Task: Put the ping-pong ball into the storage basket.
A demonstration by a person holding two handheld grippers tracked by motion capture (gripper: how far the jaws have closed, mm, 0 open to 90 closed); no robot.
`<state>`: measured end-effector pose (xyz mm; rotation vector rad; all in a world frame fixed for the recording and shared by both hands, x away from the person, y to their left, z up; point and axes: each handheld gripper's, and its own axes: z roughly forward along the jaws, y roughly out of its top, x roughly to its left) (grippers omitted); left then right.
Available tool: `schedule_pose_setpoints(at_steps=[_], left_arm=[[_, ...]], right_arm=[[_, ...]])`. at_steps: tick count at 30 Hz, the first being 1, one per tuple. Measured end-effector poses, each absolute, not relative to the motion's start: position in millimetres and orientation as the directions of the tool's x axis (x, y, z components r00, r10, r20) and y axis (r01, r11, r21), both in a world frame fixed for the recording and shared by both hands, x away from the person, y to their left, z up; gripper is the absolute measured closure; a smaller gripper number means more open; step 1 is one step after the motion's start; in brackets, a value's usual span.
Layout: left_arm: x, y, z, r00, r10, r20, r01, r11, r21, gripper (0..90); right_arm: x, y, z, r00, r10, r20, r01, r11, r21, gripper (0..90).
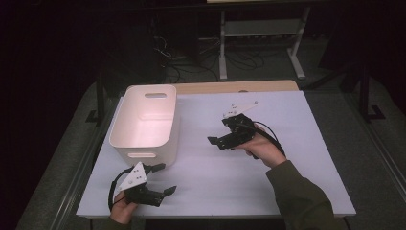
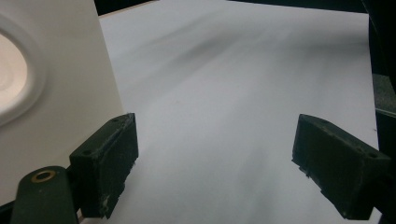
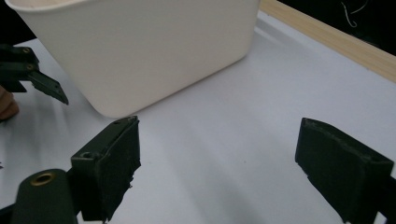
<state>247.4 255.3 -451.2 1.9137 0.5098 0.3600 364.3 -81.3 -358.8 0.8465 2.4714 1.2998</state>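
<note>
Left tool (image 1: 161,178): lower left of the high view, held in a hand (image 1: 122,205) at the near edge of the surface; its jaws stand wide apart with nothing between them, one jaw reaching toward the near wall of the bin.
Left tool, own view (image 2: 215,163): the two black jaws sit far apart at the bottom corners of the frame, bare white surface between them, the bin's pale wall rising along the left edge.
Surface (image 1: 287,143): white sheet across the middle of the high view, a strip of light wood showing along its far edge.
Right tool (image 1: 221,133): centre right of the high view, held in a hand (image 1: 261,146) whose olive sleeve comes in from the lower right; it lies tilted on its side above the surface, jaws pointing left toward the bin and well apart from it.
Right tool, own view (image 3: 217,163): jaws spread wide, nothing between them, white surface beneath; the left tool's jaw tip shows at the left edge.
Bin (image 1: 143,122): white plastic storage bin with a slot handle in each end wall, standing upright at centre left of the high view, just beyond the left tool; its inside looks empty.
Bin, right tool's view (image 3: 140,51): fills the upper left, rounded corner nearest the jaws.
</note>
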Motion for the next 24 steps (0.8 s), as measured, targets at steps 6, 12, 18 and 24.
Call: schedule_pose_setpoints(at_steps=[6,12,18,24], left_arm=[[247.4,255.5,-451.2,0.863,0.504,0.015,0.181,-0.337,0.924,14.1],[247.2,254.9,-451.3,0.864,0.503,0.016,0.181,-0.339,0.923,14.1],[247.2,255.0,-451.2,0.865,0.502,0.016,0.18,-0.339,0.923,14.1],[247.2,255.3,-451.2,0.865,0.501,0.02,0.176,-0.341,0.924,14.1]], right_arm=[[355.9,-88.8,-371.7,-0.793,0.606,0.063,0.393,0.431,0.812,12.6],[345.4,-97.0,-386.4,-0.78,0.622,0.063,0.402,0.423,0.812,7.4],[339.8,-101.2,-396.1,-0.766,0.641,0.059,0.417,0.425,0.803,2.3],[333.5,-109.3,-398.7,-0.748,0.662,0.054,0.416,0.403,0.815,1.3]])
